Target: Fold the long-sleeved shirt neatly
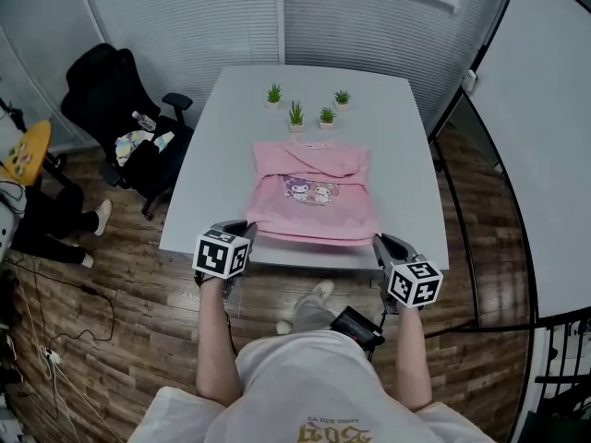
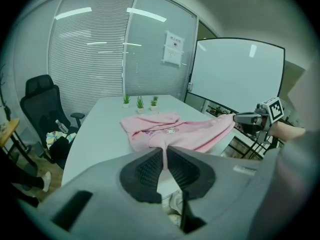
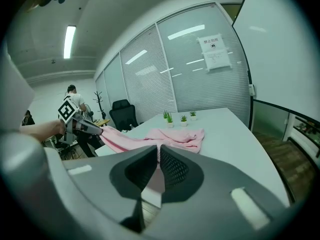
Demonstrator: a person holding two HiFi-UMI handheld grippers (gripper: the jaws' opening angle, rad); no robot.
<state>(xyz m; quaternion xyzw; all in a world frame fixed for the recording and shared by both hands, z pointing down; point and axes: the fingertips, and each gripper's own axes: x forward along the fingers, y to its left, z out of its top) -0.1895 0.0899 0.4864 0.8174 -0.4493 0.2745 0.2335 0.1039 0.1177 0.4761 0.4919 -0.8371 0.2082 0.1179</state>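
The shirt [image 1: 314,192] lies mid-frame on the bench [image 1: 208,155], its long axis running from the near hem up toward the frame's top. Your left hand-held gripper [image 1: 247,233] is clenched on the hem's lower-left corner, your right hand-held gripper [image 1: 380,242] on the lower-right one. Both hands are equally near, so the fold likely goes straight up-frame, toward the collar

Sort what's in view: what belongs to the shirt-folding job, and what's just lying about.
Job: pink long-sleeved cartoon-print shirt; left gripper and right gripper, both clamped on its near hem; white table under it.
Lying about: four small potted green plants; black office chair.
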